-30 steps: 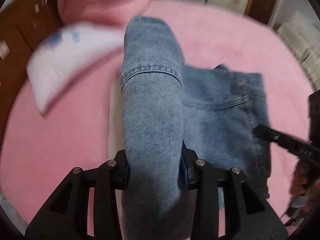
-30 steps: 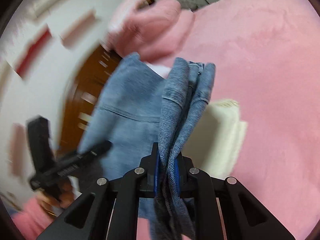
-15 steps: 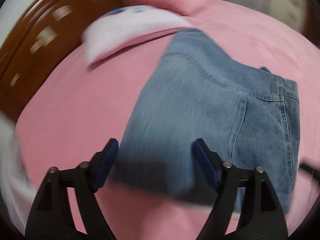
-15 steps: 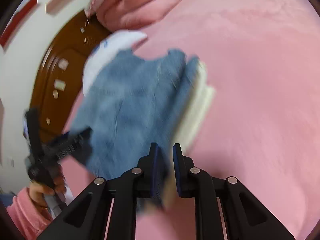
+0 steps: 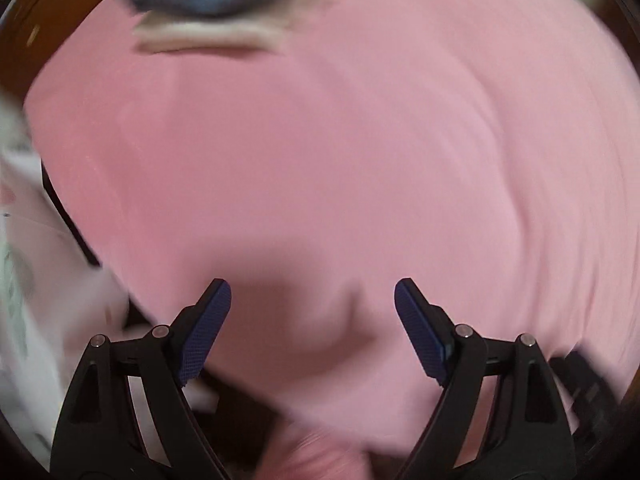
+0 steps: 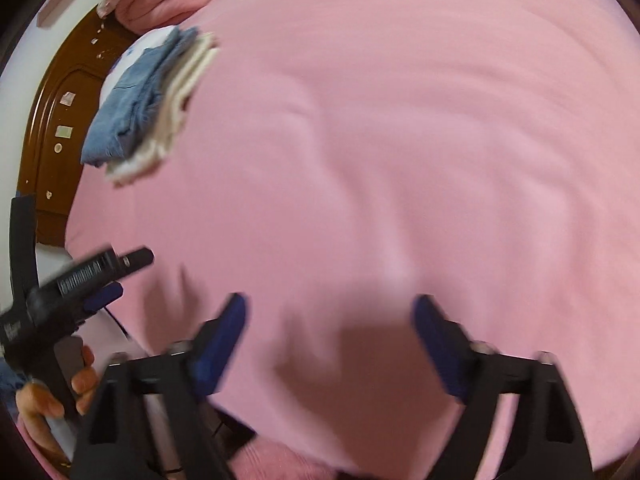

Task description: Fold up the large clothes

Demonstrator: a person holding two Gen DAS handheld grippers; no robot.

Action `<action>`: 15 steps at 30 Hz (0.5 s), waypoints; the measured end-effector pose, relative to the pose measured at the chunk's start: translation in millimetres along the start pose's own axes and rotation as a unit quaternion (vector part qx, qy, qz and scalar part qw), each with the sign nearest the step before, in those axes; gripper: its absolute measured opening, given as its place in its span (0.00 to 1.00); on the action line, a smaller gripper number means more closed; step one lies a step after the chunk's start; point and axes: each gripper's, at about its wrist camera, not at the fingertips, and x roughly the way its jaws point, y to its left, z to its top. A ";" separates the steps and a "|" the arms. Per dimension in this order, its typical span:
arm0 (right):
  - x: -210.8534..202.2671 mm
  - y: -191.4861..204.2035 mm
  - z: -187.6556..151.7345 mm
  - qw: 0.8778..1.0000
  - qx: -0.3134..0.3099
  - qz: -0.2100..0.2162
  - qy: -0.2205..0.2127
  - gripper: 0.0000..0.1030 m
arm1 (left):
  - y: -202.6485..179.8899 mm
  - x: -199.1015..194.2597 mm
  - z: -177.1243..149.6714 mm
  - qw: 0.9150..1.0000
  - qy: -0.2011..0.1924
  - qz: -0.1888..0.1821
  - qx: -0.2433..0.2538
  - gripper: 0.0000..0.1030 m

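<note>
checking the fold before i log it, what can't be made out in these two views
- Folded jeans, right wrist view: small and far off at the bed's edge; seams and fold edges unreadable.
- Cream garment under the jeans: only its edge shows, so its type is unclear.
- Same stack, left wrist view: motion blur smears it and the top edge cuts it off.
- Left gripper, right wrist view: one finger hides the other.
- Pillow: mostly covered by the jeans.

We see a plain pink bedspread (image 6: 400,140) filling both views. On it lie faded blue denim jeans (image 6: 128,100) atop a cream folded cloth (image 6: 176,108) — with a white pillow (image 6: 136,46) behind. The headboard (image 6: 56,168) is glossy brown wood. Both grippers are black — their pads (image 5: 206,328) dark blue, finely dotted.
</note>
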 end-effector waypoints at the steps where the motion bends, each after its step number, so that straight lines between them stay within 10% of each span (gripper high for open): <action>1: -18.1 -26.4 -18.2 1.000 0.000 -0.018 0.007 0.93 | -26.9 -11.9 -25.4 0.999 0.002 -0.002 0.037 0.80; 9: -151.0 -153.3 -97.1 0.988 0.075 -0.136 -0.018 0.97 | -177.3 -134.2 -151.5 0.965 -0.083 -0.008 0.249 0.80; 15: -233.8 -177.3 -123.9 0.984 0.055 -0.155 -0.068 0.98 | -214.6 -217.2 -146.1 0.964 -0.121 -0.056 0.230 0.80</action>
